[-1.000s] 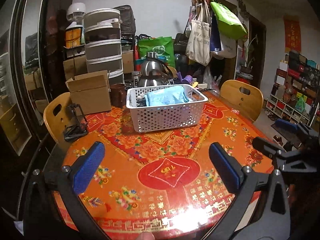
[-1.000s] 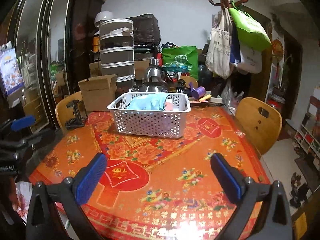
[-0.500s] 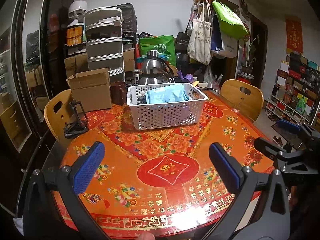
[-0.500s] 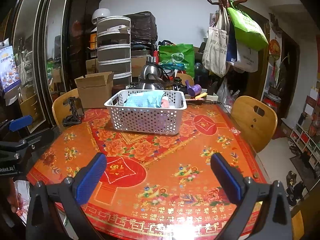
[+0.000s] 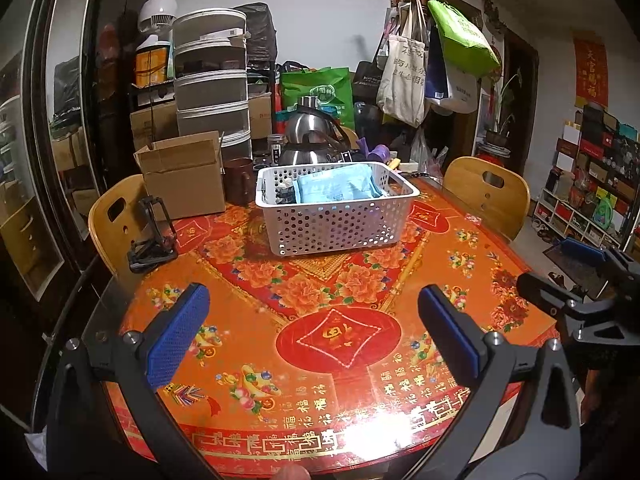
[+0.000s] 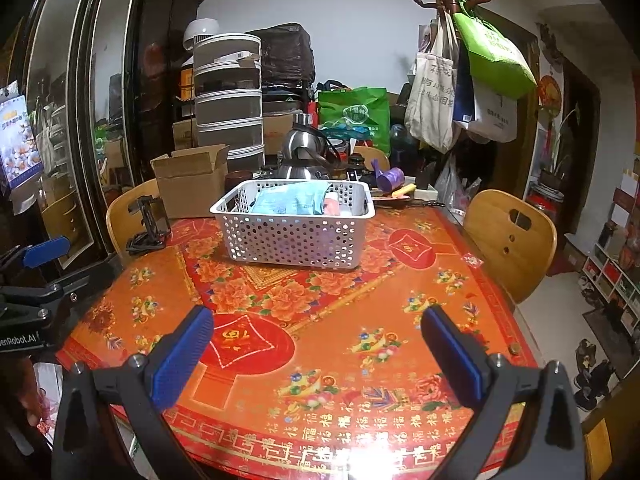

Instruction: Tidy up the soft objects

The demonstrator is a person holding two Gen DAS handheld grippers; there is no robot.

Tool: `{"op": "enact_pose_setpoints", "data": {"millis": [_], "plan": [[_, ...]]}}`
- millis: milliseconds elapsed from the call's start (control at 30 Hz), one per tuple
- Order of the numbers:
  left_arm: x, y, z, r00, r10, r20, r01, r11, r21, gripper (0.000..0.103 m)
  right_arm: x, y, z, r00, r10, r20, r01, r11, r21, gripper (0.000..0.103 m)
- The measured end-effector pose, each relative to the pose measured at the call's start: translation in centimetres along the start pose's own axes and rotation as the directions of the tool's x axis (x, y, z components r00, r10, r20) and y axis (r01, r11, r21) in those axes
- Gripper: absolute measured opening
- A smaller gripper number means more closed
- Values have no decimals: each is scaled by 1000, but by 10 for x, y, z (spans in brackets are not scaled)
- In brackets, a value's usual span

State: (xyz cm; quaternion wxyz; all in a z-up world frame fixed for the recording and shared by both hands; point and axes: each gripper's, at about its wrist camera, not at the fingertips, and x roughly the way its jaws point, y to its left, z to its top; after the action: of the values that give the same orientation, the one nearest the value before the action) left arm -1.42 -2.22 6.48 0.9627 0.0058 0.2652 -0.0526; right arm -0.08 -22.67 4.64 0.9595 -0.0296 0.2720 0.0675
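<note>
A white perforated basket (image 5: 340,228) (image 6: 296,240) stands on the far half of the round table (image 5: 312,360). It holds a light blue soft packet (image 5: 336,188) (image 6: 292,200) and other small items I cannot make out. My left gripper (image 5: 316,332) is open and empty, held above the near table edge. My right gripper (image 6: 320,344) is open and empty, also above the near edge. Each gripper shows at the side of the other's view: the right one (image 5: 576,280) and the left one (image 6: 44,268).
A cardboard box (image 5: 184,180), a dark mug (image 5: 240,180), a steel kettle (image 5: 308,136) and a black phone stand (image 5: 152,236) sit at the table's back and left. Wooden chairs (image 5: 488,196) (image 5: 116,220) flank it. A coat rack with bags (image 5: 432,60) stands behind.
Both grippers have drawn back and risen a little from the table; the basket looks smaller and farther. Both stay open and empty.
</note>
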Motion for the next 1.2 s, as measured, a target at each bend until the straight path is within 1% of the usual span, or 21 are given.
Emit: {"op": "enact_pose_setpoints", "data": {"millis": [933,1033,1200], "plan": [[4,0,-3,1000,1,-5,-1,1000,-5,103,0,3,-1,1000,1,0,-1,1000,-3,103],[5,-1,-6,1000,10,-3,-10,1000,-2,103,0,4,-2,1000,1,-2,-1,1000,-2,103],[7,-6,-10,1000,4,-5,-4,1000,3,103,-1,5,-2,1000,2,0,-2,1000,-3,103]]}}
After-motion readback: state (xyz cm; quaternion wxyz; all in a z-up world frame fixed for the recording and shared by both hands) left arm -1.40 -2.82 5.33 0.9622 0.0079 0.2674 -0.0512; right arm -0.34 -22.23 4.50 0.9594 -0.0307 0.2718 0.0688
